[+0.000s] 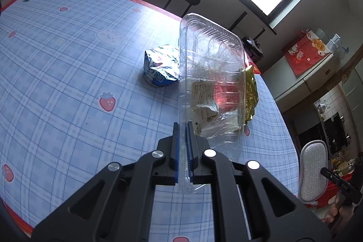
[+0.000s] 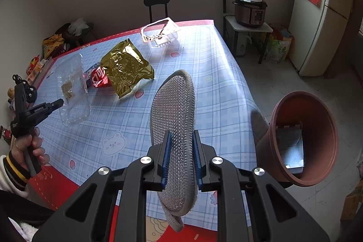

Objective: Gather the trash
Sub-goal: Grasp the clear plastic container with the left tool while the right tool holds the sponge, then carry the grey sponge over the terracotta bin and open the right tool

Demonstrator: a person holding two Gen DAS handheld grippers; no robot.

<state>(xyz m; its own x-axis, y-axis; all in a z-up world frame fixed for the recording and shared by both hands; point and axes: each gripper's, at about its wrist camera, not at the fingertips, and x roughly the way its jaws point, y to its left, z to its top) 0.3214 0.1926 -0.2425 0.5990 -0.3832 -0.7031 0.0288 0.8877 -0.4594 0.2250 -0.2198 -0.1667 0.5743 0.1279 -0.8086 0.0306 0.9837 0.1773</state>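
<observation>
Where windows glare, plaid tablecloth (image 2: pixel 217 87).

1. My table (image 2: pixel 215 74) has a blue checked cloth with strawberries and bunnies.
2. A gold bag (image 2: pixel 126 67) lies on it, touching a red wrapper (image 2: pixel 98 78).
3. A clear tray (image 2: pixel 160 34) sits near the far edge.
4. A crumpled blue cup (image 1: pixel 161 66) sits there too.

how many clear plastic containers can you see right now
2. One clear plastic container is pinched at its rim in the left gripper, above the table. The other clear container sits at the table's far edge. Others may be hidden.
</observation>
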